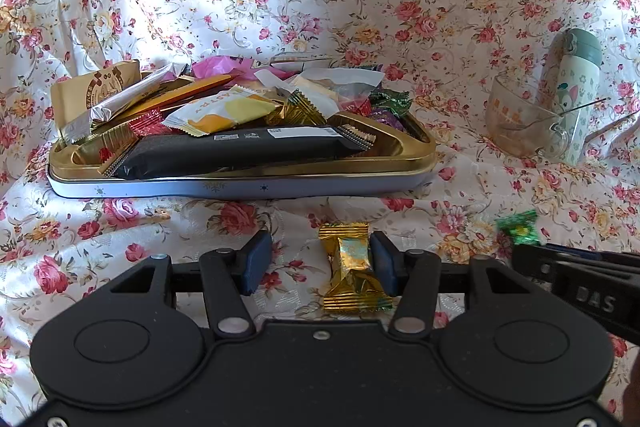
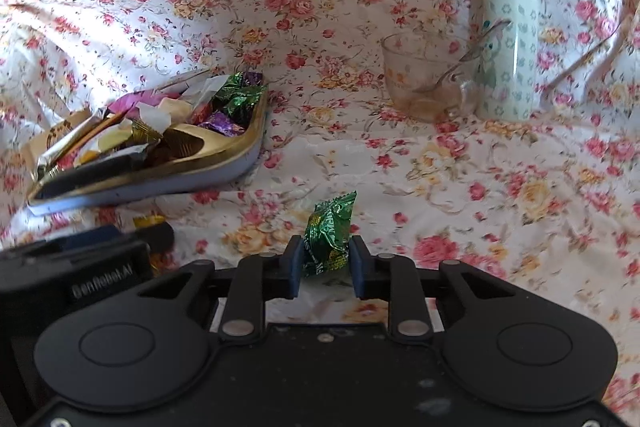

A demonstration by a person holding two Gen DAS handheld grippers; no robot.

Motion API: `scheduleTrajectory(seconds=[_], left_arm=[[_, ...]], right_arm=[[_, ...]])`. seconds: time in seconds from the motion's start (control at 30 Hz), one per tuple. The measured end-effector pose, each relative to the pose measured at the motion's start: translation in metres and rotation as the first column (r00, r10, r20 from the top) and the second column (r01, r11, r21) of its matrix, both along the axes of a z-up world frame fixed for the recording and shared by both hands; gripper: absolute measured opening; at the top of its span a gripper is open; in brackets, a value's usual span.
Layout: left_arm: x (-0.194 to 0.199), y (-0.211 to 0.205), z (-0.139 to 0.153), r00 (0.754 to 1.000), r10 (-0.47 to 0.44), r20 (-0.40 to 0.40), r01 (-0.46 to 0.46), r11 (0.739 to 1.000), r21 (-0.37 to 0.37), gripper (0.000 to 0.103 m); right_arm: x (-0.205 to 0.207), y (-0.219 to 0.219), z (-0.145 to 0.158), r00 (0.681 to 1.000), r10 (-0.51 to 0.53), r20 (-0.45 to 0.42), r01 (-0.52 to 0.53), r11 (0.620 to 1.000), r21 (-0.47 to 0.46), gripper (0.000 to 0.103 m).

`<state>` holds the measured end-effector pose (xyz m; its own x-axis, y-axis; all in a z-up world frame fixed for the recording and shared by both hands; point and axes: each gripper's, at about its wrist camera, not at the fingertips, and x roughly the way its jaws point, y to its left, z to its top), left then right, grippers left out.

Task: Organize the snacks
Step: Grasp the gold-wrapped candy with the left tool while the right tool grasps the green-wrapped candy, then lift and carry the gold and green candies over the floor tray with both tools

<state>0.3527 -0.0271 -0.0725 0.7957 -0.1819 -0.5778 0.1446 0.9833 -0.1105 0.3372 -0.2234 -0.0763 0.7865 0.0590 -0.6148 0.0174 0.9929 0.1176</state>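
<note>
A gold-lined tin tray full of wrapped snacks sits on the floral cloth; it also shows at the left in the right wrist view. My left gripper is open, with a gold-wrapped candy lying between its fingers, against the right finger. My right gripper is shut on a green-wrapped candy, held just above the cloth. That green candy also shows at the right in the left wrist view.
A glass cup with a spoon and a white-and-green bottle stand at the back right. The floral cloth covers the whole surface and rises behind. The left gripper's body is close beside my right gripper.
</note>
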Motion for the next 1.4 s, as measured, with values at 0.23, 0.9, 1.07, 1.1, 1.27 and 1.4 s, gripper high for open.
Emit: scheduleTrajectory(seconds=[0.23, 0.9, 1.07, 1.1, 1.27, 1.4], left_arm=[[0.0, -0.001, -0.001, 1.0, -0.001, 0.0, 0.001, 1.0, 0.009, 0.059], [0.0, -0.008, -0.002, 1.0, -0.011, -0.003, 0.012, 0.997, 0.072, 0.062], [0.0, -0.012, -0.002, 1.0, -0.016, -0.003, 0.017, 0.995, 0.098, 0.062], [0.0, -0.012, -0.002, 1.0, -0.016, -0.003, 0.017, 0.995, 0.101, 0.062], [0.001, -0.015, -0.002, 1.0, -0.018, -0.005, 0.019, 0.993, 0.119, 0.062], [0.001, -0.015, -0.002, 1.0, -0.02, -0.006, 0.02, 0.992, 0.124, 0.062]], right_arm=[[-0.008, -0.022, -0.004, 0.999, -0.038, 0.034, 0.039, 0.999, -0.023, 0.026], [0.014, -0.025, -0.014, 0.998, -0.034, 0.058, 0.04, 0.995, -0.092, 0.032], [0.014, -0.026, -0.015, 0.997, -0.04, 0.06, 0.045, 0.996, -0.075, 0.03], [0.014, -0.025, -0.015, 0.997, -0.04, 0.06, 0.045, 0.996, -0.077, 0.03], [0.014, -0.025, -0.016, 0.997, -0.043, 0.06, 0.047, 0.996, -0.078, 0.03], [0.014, -0.025, -0.016, 0.997, -0.044, 0.059, 0.048, 0.996, -0.074, 0.03]])
